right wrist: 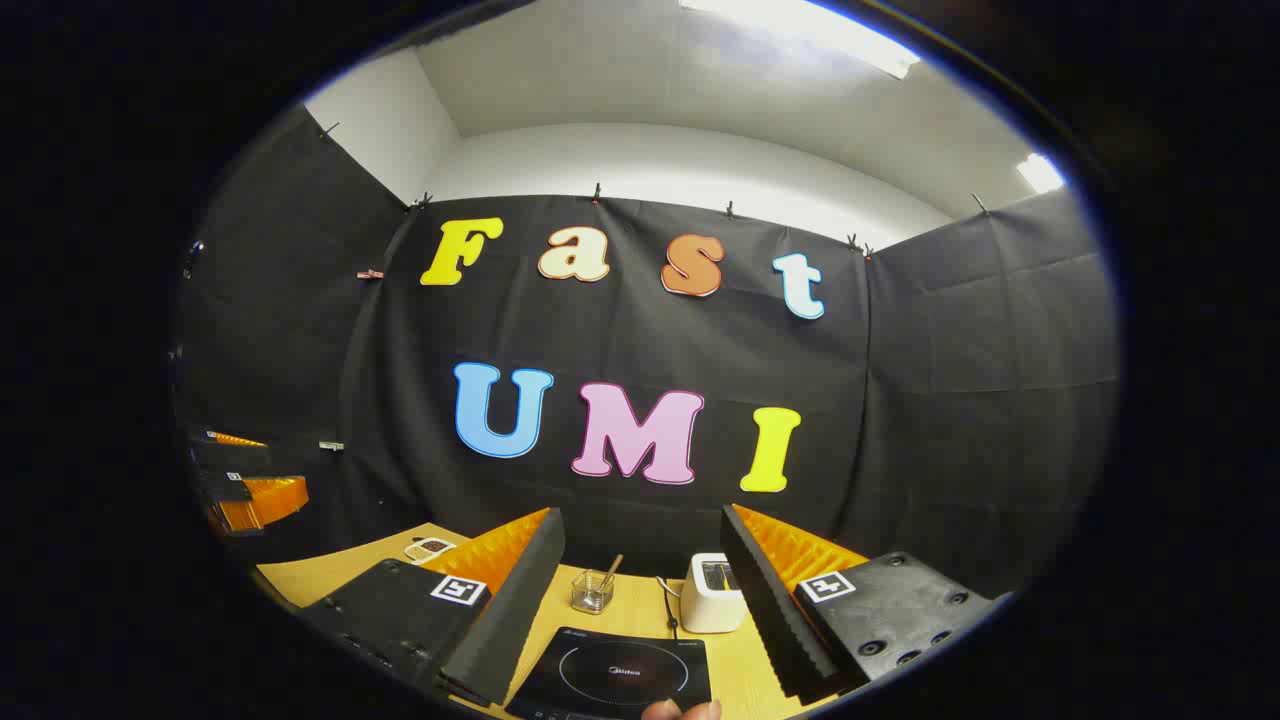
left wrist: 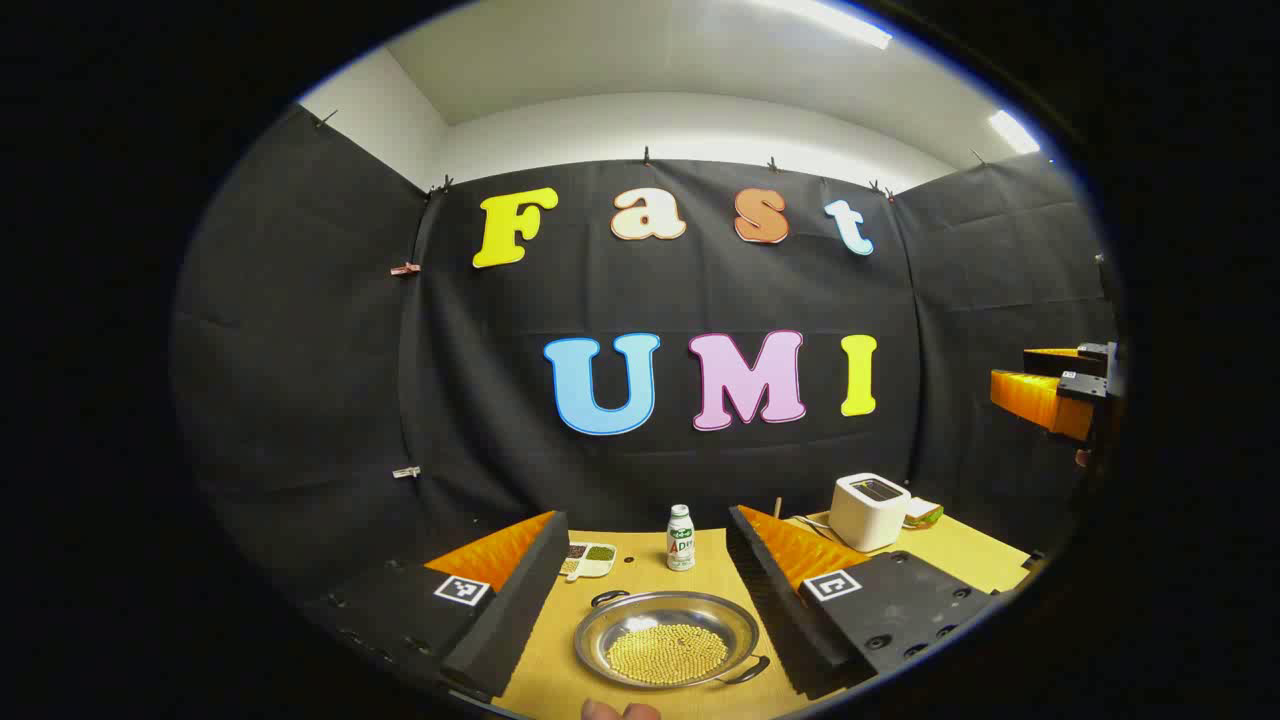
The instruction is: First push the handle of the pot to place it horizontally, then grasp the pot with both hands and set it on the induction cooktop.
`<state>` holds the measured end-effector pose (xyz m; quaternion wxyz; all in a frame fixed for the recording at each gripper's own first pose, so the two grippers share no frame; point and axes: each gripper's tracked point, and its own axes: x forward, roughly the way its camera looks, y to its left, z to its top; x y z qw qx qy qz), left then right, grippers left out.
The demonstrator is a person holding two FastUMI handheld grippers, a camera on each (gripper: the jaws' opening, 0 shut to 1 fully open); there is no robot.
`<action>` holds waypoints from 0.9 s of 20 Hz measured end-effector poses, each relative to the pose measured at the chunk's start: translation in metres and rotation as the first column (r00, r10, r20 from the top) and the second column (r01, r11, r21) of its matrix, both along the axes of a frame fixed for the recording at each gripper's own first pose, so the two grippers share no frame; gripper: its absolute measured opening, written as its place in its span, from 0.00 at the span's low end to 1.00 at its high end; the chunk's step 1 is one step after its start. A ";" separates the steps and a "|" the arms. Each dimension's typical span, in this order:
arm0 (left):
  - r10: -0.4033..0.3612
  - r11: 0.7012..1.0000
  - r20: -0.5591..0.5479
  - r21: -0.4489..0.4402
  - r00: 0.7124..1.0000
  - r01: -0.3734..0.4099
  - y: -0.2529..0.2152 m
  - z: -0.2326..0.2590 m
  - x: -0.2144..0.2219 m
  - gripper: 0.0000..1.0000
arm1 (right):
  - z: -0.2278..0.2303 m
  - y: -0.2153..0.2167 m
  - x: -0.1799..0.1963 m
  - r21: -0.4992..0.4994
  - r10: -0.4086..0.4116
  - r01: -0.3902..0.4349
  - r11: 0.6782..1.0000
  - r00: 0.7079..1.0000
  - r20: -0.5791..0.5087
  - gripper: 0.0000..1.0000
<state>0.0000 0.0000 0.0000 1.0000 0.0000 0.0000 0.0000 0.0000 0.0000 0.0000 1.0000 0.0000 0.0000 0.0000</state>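
Observation:
The pot (left wrist: 668,640) is a shallow steel pan holding yellow beans, low on the wooden table (left wrist: 545,660) in the left gripper view. Its two dark loop handles sit on a diagonal, one far left (left wrist: 610,598) and one near right (left wrist: 752,668). My left gripper (left wrist: 645,516) hangs above and behind it, open, with the pot between the lines of its fingers and untouched. In the right gripper view the black induction cooktop (right wrist: 615,672) lies below my right gripper (right wrist: 642,512), which is open and holds nothing. Each gripper also shows at the edge of the other's view: right (left wrist: 1058,395), left (right wrist: 245,490).
Behind the pot stand a small white bottle (left wrist: 681,538) and a divided dish of beans (left wrist: 588,560). A white toaster (left wrist: 868,510) (right wrist: 715,592) sits at the back right, beside a glass with a stick (right wrist: 593,592). Fingertips of a hand (left wrist: 620,711) (right wrist: 680,711) show at the bottom edges.

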 end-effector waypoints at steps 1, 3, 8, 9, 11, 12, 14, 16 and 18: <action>0.001 1.000 -0.002 -0.002 1.000 -0.001 -0.001 -0.001 0.002 0.98 | -0.001 0.001 0.001 -0.002 0.002 -0.002 1.000 1.000 -0.002 0.98; 0.003 1.000 -0.003 -0.008 1.000 -0.003 0.000 -0.001 0.005 0.98 | -0.003 0.001 0.002 -0.010 0.003 -0.003 1.000 1.000 -0.008 0.97; 0.003 1.000 0.002 -0.004 1.000 -0.003 -0.001 -0.002 0.011 0.98 | -0.003 0.001 0.004 -0.017 0.004 -0.005 1.000 1.000 -0.012 0.97; 0.003 1.000 0.002 -0.005 1.000 -0.003 -0.001 -0.002 0.011 0.98 | -0.003 0.002 0.004 -0.019 0.005 -0.005 1.000 1.000 -0.014 0.97; 0.001 1.000 0.001 -0.006 1.000 -0.001 0.000 -0.003 0.012 0.98 | -0.003 0.002 0.005 -0.020 0.003 -0.004 1.000 1.000 -0.012 0.97; 0.001 1.000 0.001 -0.006 1.000 -0.001 0.000 -0.004 0.012 0.98 | -0.002 0.002 0.005 -0.021 0.002 -0.002 1.000 1.000 -0.012 0.97; 0.001 1.000 0.002 -0.003 1.000 -0.001 0.002 -0.004 0.012 0.98 | -0.004 0.003 0.004 -0.024 0.000 0.000 1.000 1.000 -0.014 0.97; 0.001 1.000 0.004 0.000 1.000 -0.001 0.003 -0.004 0.013 0.98 | -0.004 0.003 0.004 -0.028 -0.002 0.002 1.000 1.000 -0.018 0.98; -0.002 1.000 0.005 -0.002 1.000 0.002 0.003 -0.005 0.014 0.98 | -0.004 0.003 0.004 -0.032 -0.005 0.005 0.999 1.000 -0.018 0.97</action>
